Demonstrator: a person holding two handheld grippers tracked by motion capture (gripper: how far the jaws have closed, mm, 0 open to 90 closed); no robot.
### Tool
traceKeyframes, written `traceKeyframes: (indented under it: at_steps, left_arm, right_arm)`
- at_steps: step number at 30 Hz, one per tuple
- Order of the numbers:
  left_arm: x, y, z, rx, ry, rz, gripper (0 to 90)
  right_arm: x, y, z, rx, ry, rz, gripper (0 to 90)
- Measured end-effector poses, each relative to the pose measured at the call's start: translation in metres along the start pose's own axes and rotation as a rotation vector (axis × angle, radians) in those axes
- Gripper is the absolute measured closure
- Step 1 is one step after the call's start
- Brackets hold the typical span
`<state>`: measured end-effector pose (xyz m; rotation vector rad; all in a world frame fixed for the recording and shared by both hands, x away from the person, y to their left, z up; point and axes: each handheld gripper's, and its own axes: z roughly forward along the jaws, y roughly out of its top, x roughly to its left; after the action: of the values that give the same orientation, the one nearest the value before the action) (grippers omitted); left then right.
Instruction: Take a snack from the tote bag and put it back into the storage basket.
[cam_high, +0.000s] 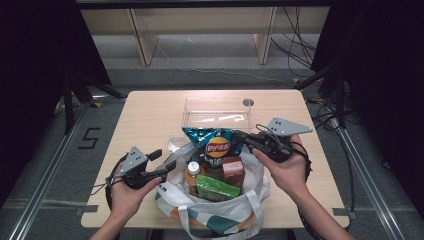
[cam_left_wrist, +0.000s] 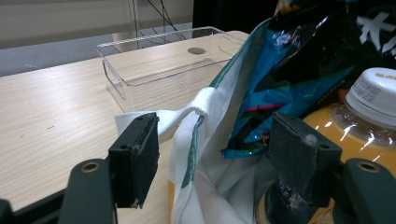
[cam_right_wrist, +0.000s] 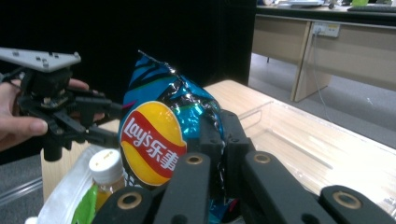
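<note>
The right gripper (cam_high: 246, 138) is clamped on the upright Lay's chip bag (cam_high: 216, 142) standing in the white tote bag (cam_high: 226, 210), probably to lift it toward the empty clear plastic tray (cam_high: 218, 114), while the left gripper (cam_high: 170, 162), jaws spread, straddles the tote's rim beside an orange drink bottle (cam_high: 192, 175), a brown carton (cam_high: 233, 171) and a green packet (cam_high: 216, 189).

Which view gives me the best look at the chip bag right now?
The right gripper view: the chip bag faces it with its logo whole, pinched in the right tool. The high view shows it upright in the tote bag, smaller. The left gripper view shows its dark side beyond the open left tool.
</note>
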<state>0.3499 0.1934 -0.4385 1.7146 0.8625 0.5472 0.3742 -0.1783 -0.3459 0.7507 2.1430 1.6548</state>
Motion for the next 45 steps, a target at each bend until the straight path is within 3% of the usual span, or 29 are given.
traceKeyframes:
  at_steps: [4, 5, 10, 13, 19, 22, 27, 30, 31, 36, 39, 41, 45]
  left_arm:
    - [0.001, 0.000, 0.000, 0.002, -0.001, 0.012, 33.0]
    - [-0.001, 0.000, 0.000, -0.005, -0.004, -0.009, 33.0]
    - [-0.001, 0.000, 0.000, 0.000, 0.001, -0.003, 33.0]
    - [0.000, 0.001, 0.000, -0.001, 0.002, -0.001, 33.0]
    - [0.001, 0.001, 0.000, -0.001, 0.001, 0.009, 33.1]
    - [0.000, 0.000, 0.000, -0.009, -0.005, -0.011, 33.1]
    - [0.000, 0.000, 0.000, -0.001, -0.002, 0.003, 33.1]
    - [0.001, 0.001, 0.000, 0.001, -0.001, 0.006, 33.1]
    - [-0.001, 0.000, 0.000, -0.008, -0.003, -0.021, 33.1]
    - [0.000, -0.001, 0.000, -0.007, -0.002, -0.020, 33.2]
    - [0.000, 0.000, 0.000, -0.002, 0.000, -0.007, 33.2]
    - [0.000, 0.000, 0.000, -0.001, 0.001, -0.005, 33.3]
    - [0.000, -0.001, 0.000, -0.008, -0.003, -0.020, 33.3]
  right_arm:
    - [0.000, 0.006, -0.002, -0.036, -0.003, 0.012, 90.0]
    - [-0.001, 0.009, -0.003, -0.050, -0.010, -0.009, 90.0]
    - [-0.003, 0.018, -0.006, -0.066, -0.024, -0.016, 90.0]
    - [-0.006, 0.022, -0.008, -0.087, -0.044, -0.048, 90.0]
    - [-0.007, 0.028, -0.011, -0.108, -0.049, -0.011, 90.0]
    - [-0.006, 0.033, -0.015, -0.120, -0.059, -0.014, 90.0]
    - [-0.009, 0.039, -0.018, -0.144, -0.070, -0.043, 90.0]
    - [-0.010, 0.040, -0.020, -0.156, -0.082, -0.022, 90.0]
    - [-0.010, 0.041, -0.021, -0.157, -0.083, -0.015, 90.0]
    - [-0.014, 0.044, -0.023, -0.180, -0.088, -0.034, 90.0]
    - [-0.013, 0.046, -0.025, -0.185, -0.090, -0.014, 90.0]
    - [-0.014, 0.049, -0.026, -0.181, -0.093, -0.025, 90.0]
    - [-0.015, 0.053, -0.028, -0.213, -0.106, -0.035, 90.0]
